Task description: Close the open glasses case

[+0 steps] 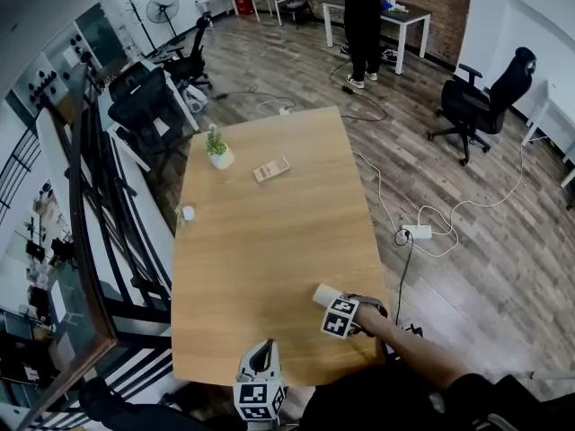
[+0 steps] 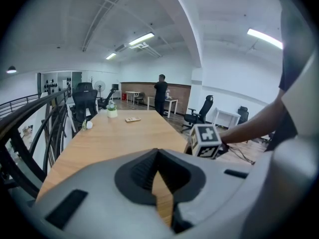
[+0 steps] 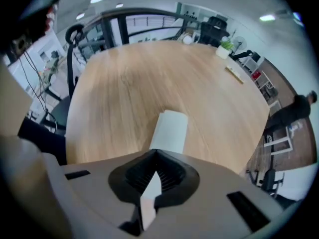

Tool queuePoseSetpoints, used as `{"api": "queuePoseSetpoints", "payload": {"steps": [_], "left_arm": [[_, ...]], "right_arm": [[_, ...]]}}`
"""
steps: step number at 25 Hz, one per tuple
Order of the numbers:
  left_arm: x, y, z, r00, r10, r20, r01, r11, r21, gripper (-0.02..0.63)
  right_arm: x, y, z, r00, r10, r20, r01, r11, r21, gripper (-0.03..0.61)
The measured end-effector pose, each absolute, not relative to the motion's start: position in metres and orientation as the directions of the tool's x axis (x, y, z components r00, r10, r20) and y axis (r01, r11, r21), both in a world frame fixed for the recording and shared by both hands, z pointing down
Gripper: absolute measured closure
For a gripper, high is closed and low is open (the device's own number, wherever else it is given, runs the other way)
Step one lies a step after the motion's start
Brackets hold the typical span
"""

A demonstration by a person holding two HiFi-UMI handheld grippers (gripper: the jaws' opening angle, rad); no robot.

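Note:
The glasses case (image 3: 169,130) is a white oblong that sticks out from between my right gripper's (image 3: 155,154) jaws, just above the wooden table (image 3: 129,83). Its near end runs back between the pads, so that gripper is shut on it. No lid gap shows from here. In the head view the case (image 1: 324,294) is at the table's near right corner, with the right gripper (image 1: 336,303) and its marker cube behind it. My left gripper (image 1: 262,348) hovers at the table's near edge, left of the case. Its fingertips meet with nothing held (image 2: 157,152).
A small potted plant (image 1: 218,153), a flat tan box (image 1: 271,169) and a small white object (image 1: 187,212) lie on the table's far half. A railing runs along the left. On the floor to the right are a power strip (image 1: 418,233) and an office chair (image 1: 481,97). A person (image 1: 362,25) stands far back.

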State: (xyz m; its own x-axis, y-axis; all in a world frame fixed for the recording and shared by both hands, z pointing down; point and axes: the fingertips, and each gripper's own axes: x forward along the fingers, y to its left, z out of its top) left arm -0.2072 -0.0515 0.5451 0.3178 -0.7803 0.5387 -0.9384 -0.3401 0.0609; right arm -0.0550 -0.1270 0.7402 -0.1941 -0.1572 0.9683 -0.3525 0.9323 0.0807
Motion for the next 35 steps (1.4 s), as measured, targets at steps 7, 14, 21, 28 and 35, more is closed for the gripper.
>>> {"api": "queuePoseSetpoints", "payload": {"steps": [7,14,21,28,35], "left_arm": [[-0.203,-0.057,0.520,0.336,-0.832,0.441,-0.937,-0.342,0.068,0.614],[-0.197,-0.060,0.489,0.324,-0.882,0.343,-0.943,-0.332,0.037,0.614],[-0.187,-0.059,0.477,0.315,-0.885,0.342,-0.941,-0.339,-0.008,0.614],[-0.179,-0.055,0.472,0.317,-0.882,0.349,-0.938,-0.346,-0.022,0.614],[-0.184,-0.048,0.473,0.290,-0.888,0.358,-0.947,-0.321,-0.029,0.615]], "right_arm": [[-0.005,-0.134,0.563,-0.686,-0.446,0.575,-0.651,0.728,-0.213,0.566],[0.120,-0.119,0.421,-0.526,-0.826,0.200,-0.849,0.522,-0.077,0.566],[0.160,-0.094,0.408,-0.396,-0.913,0.099,-0.916,0.386,-0.107,0.566],[0.151,-0.088,0.403,-0.431,-0.898,0.090,-0.902,0.431,-0.021,0.566],[0.152,-0.092,0.401,-0.438,-0.893,0.100,-0.898,0.439,-0.013,0.566]]}}
